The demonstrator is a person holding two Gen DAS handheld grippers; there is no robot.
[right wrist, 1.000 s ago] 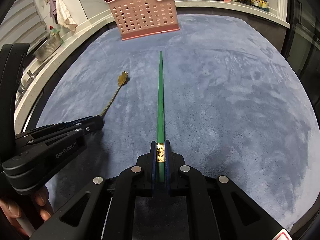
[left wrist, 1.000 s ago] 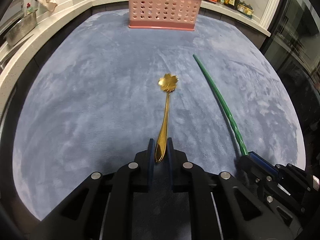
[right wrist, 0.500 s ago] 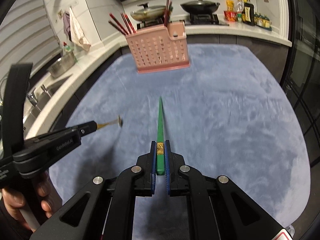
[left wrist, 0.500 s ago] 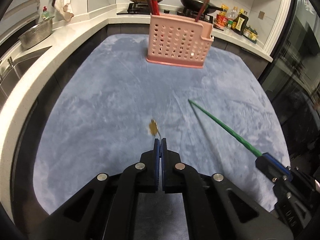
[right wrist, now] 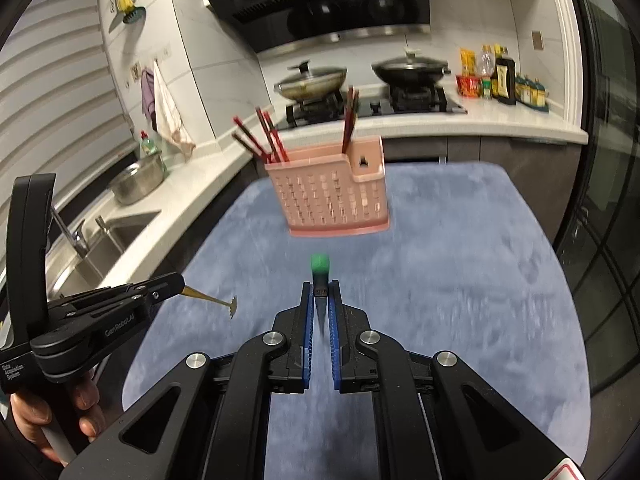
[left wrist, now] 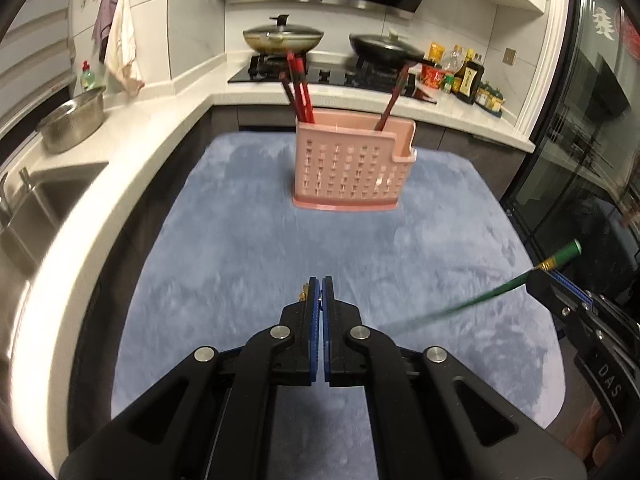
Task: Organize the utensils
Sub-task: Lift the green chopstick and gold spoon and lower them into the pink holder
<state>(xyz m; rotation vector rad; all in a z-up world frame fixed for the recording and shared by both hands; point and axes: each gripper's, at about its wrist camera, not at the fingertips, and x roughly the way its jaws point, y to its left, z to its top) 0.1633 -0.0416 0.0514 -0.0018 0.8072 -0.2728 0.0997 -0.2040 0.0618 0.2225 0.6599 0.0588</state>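
My left gripper [left wrist: 320, 284] is shut on the gold flower-headed spoon [right wrist: 212, 300], held in the air above the blue mat [left wrist: 248, 256]; in the left wrist view only a gold sliver [left wrist: 303, 293] shows beside the fingers. My right gripper [right wrist: 320, 286] is shut on the green chopstick [right wrist: 320, 266], also lifted, its thick end pointing up; it also shows in the left wrist view [left wrist: 472, 300]. The pink perforated utensil holder [left wrist: 352, 168] stands at the mat's far side with several red chopsticks [left wrist: 298, 92] in it.
A white counter [left wrist: 100, 184] curves along the left with a sink [right wrist: 100, 248] and a steel bowl [left wrist: 72, 124]. The stove with two lidded pans [left wrist: 284, 38] and sauce bottles [left wrist: 468, 76] sits behind the holder. A dark glass door [left wrist: 580, 152] is on the right.
Both grippers have lifted their utensils off the mat and tilted up. The spoon and the green chopstick now hang in the air, and the chopstick has swung steeply.
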